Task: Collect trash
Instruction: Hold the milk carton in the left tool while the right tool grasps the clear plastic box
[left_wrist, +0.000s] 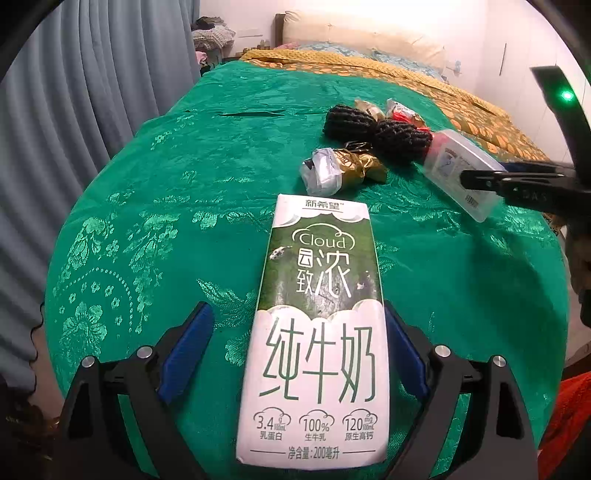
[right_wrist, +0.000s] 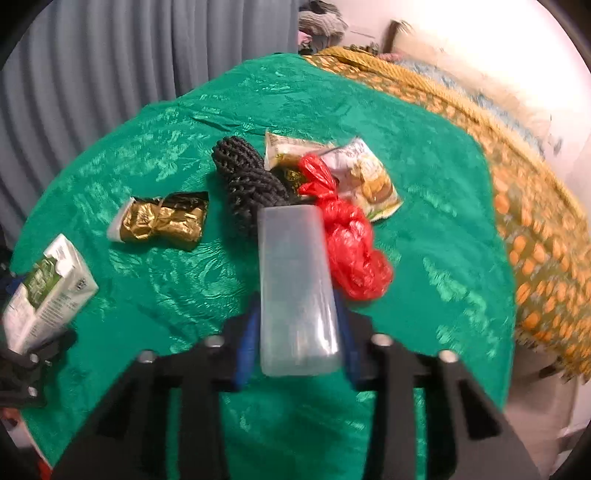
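A white and green milk carton (left_wrist: 317, 325) lies on the green cloth (left_wrist: 166, 206) between the jaws of my left gripper (left_wrist: 295, 310). That gripper is open: its left blue pad (left_wrist: 188, 347) stands well clear of the carton, while the right pad sits close to the carton's edge. My right gripper (right_wrist: 297, 299) is shut on a translucent plastic box (right_wrist: 295, 288), held above the cloth. The left wrist view shows that box (left_wrist: 458, 173) and the right gripper (left_wrist: 469, 179) at the right. The carton (right_wrist: 48, 291) shows at the far left of the right wrist view.
A crumpled gold wrapper (right_wrist: 162, 221), two black knitted pieces (right_wrist: 251, 181), a knotted red plastic bag (right_wrist: 347, 243) and snack wrappers (right_wrist: 369, 177) lie mid-cloth. A bed with a yellow patterned cover (right_wrist: 517, 184) runs along the right, and a grey curtain (left_wrist: 74, 110) hangs at the left.
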